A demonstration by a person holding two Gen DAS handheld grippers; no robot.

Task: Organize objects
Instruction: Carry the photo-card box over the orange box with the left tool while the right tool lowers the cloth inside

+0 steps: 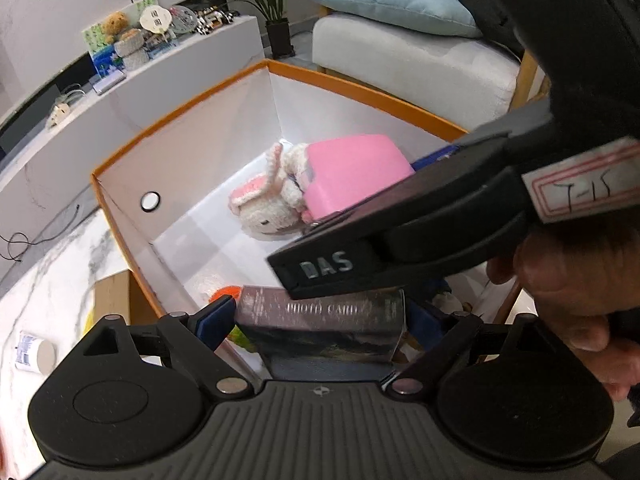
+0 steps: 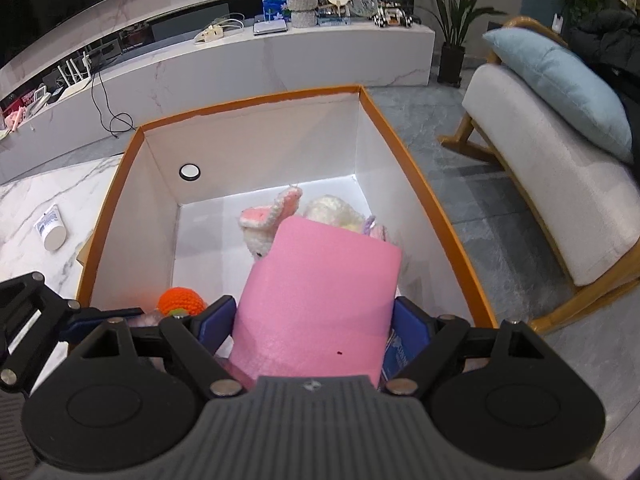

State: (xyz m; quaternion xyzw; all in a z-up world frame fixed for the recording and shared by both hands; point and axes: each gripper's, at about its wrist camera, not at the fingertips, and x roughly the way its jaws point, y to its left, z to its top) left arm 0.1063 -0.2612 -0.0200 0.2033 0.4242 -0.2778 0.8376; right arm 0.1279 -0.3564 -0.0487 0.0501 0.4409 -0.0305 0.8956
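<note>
A white box with an orange rim stands open under both grippers. Inside lie a crocheted white and pink bunny and an orange crocheted ball. My right gripper is shut on a pink foam block, which hangs tilted over the bunny. In the left wrist view the same pink block hides part of the bunny. My left gripper is shut on a dark box marked PHOTO CARD above the near end of the box. The right gripper's finger crosses just above it.
A white tube lies on the marble table left of the box, next to a brown cardboard piece. A rocking chair with a blue cushion stands to the right. Behind is a low shelf with toys and a potted plant.
</note>
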